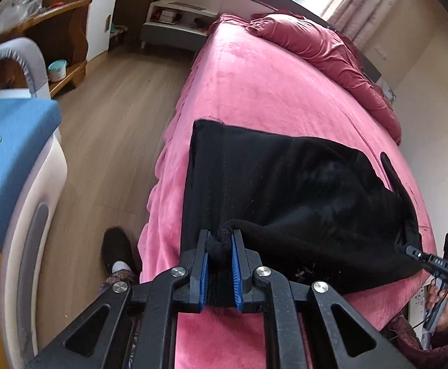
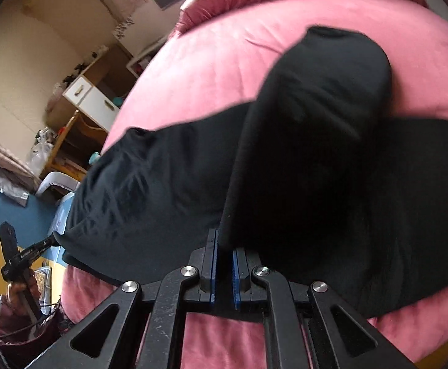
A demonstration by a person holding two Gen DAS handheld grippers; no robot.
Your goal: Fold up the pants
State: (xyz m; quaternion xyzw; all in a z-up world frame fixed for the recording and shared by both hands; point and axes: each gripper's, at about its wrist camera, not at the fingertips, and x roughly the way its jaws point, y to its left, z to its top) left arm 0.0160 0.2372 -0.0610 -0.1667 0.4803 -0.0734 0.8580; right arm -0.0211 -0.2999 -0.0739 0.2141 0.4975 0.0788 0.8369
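Note:
Black pants (image 1: 285, 184) lie spread on a pink bed (image 1: 270, 92), doubled over toward the near edge. My left gripper (image 1: 221, 243) is shut on a bunched black edge of the pants between its blue pads (image 1: 235, 264). In the left wrist view the right gripper (image 1: 414, 253) shows at the far right, clamped on another corner of the pants, a hand under it. In the right wrist view my right gripper (image 2: 224, 252) is shut on a fold of the pants (image 2: 301, 169) that rises over it. The left gripper (image 2: 50, 241) appears at lower left holding the cloth's other corner.
A crumpled dark pink duvet (image 1: 322, 52) lies along the bed's far side. Wooden floor (image 1: 116, 123) runs left of the bed, with a blue and white appliance (image 1: 11, 160), a wooden desk (image 1: 54, 30) and a white nightstand (image 1: 174, 24). A foot in a black slipper (image 1: 116, 246) stands by the bed.

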